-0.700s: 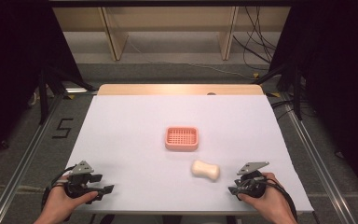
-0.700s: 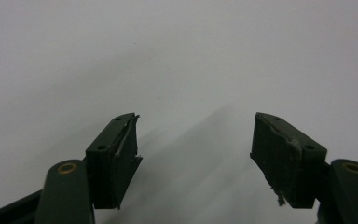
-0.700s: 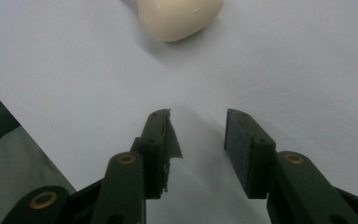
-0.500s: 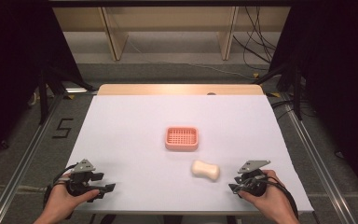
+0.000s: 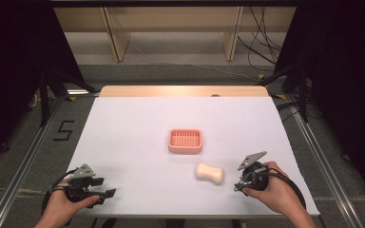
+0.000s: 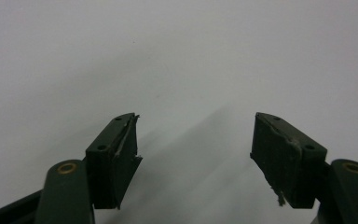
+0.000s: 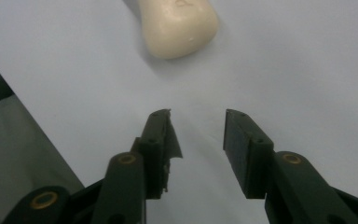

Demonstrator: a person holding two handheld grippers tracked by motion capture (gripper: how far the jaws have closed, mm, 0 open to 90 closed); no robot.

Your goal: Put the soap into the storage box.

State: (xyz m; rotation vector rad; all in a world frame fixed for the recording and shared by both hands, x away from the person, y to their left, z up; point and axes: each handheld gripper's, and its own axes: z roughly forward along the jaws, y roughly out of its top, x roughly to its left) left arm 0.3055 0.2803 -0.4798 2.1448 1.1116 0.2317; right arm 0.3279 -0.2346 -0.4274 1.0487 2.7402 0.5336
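Soap [image 5: 209, 173] lies on the white worktop [image 5: 138, 123], a cream bar with rounded ends and a slight waist, smooth and matte, with a faint mark pressed into its top. It sits just in front of a pink soap dish [image 5: 185, 141], a rounded rectangular tray with a grid floor, apart from it. The right tool [image 7: 198, 123] points at the soap from nearby, its black jaws spread with nothing between them. The left tool [image 6: 193, 140] rests near the worktop's front left corner, jaws spread wide over bare surface.
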